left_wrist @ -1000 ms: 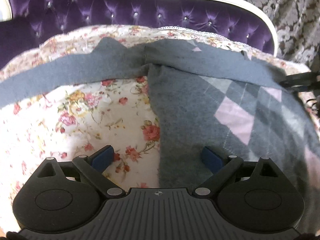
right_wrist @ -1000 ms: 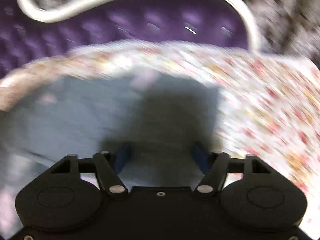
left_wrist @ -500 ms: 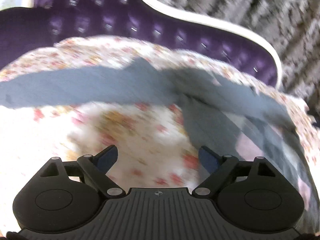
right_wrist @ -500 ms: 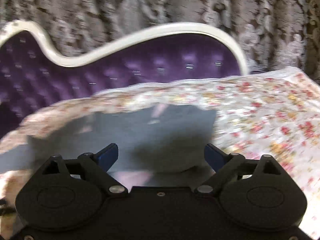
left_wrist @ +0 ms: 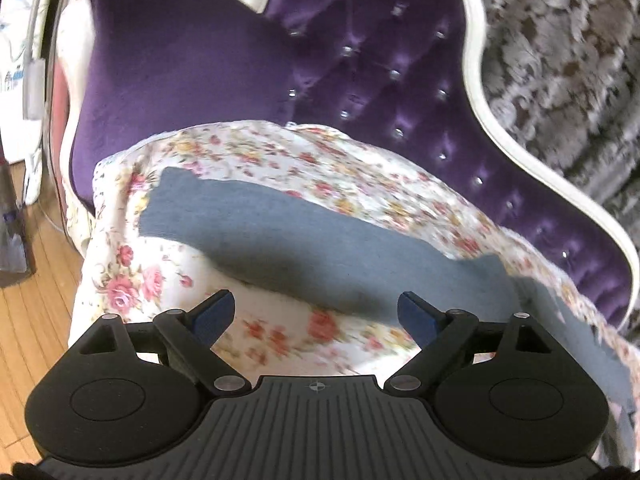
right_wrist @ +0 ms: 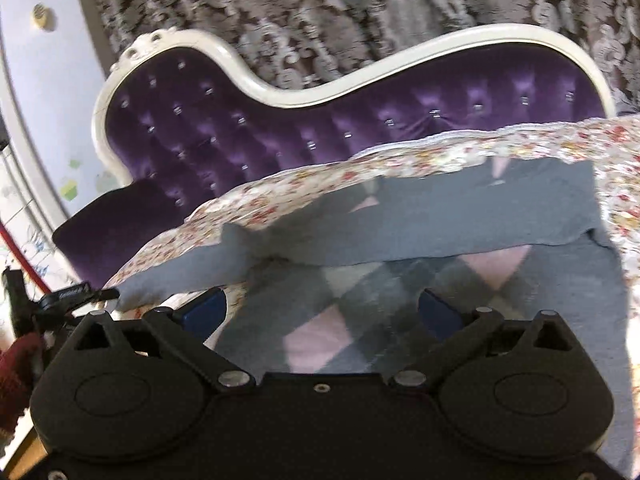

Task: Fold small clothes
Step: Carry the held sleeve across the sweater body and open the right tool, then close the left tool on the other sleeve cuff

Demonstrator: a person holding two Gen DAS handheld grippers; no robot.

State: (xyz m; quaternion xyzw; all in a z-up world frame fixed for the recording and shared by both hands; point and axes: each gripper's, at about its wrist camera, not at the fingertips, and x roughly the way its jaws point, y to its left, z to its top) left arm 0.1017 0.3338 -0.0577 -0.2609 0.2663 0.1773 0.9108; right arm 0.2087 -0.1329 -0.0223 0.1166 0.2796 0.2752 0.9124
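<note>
A grey sweater with a pink and grey argyle front point(right_wrist: 400, 280) lies flat on a floral sheet point(left_wrist: 280, 152). In the right wrist view one sleeve point(right_wrist: 460, 220) is folded across its chest. In the left wrist view the other sleeve point(left_wrist: 280, 240) stretches out leftwards over the sheet. My left gripper point(left_wrist: 316, 314) is open and empty, just above the sheet near the base of that sleeve. My right gripper point(right_wrist: 320, 310) is open and empty above the argyle front.
The sheet covers a purple tufted sofa point(left_wrist: 360, 80) with a white frame point(right_wrist: 280, 96). A patterned grey curtain point(right_wrist: 360, 8) hangs behind. Wooden floor point(left_wrist: 28, 312) lies beyond the sofa's left end. A red-gloved hand point(right_wrist: 16, 364) with the other gripper shows at the right wrist view's left edge.
My left gripper has swung left, from the sweater's body to the outstretched sleeve. My right gripper has pulled back and tilted up from the sweater. Both stayed open.
</note>
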